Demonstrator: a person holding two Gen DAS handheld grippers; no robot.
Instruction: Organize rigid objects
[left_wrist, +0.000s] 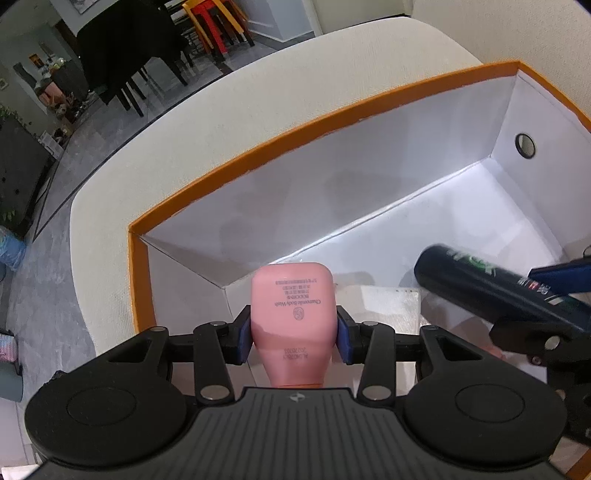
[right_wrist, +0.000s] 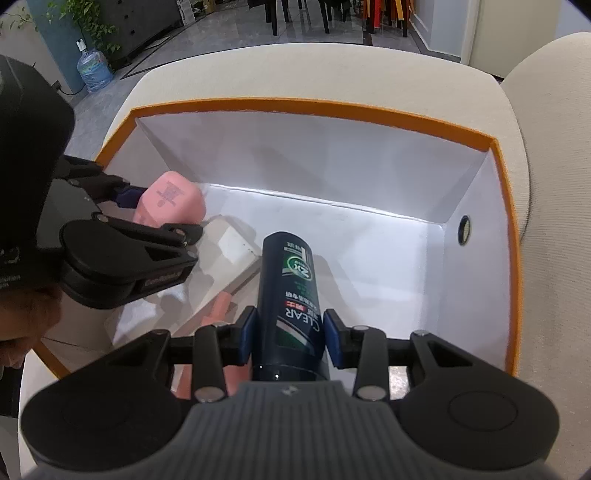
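Between the blue pads of the left gripper (left_wrist: 293, 334), a pink body-wash bottle (left_wrist: 293, 299) was clamped, base pointing forward and down into an orange-rimmed white box (left_wrist: 258, 147). To its right, the right gripper (right_wrist: 290, 339) was closed on a dark navy shampoo bottle (right_wrist: 288, 288), also angled base-first into the box. Both bottles hung above the box's floor, where a flat white item (right_wrist: 236, 243) and something pink (right_wrist: 221, 306) lay. A round grommet hole (right_wrist: 464, 229) pierced the right wall. Outside, the box sat on a cream upholstered seat (right_wrist: 332, 70).
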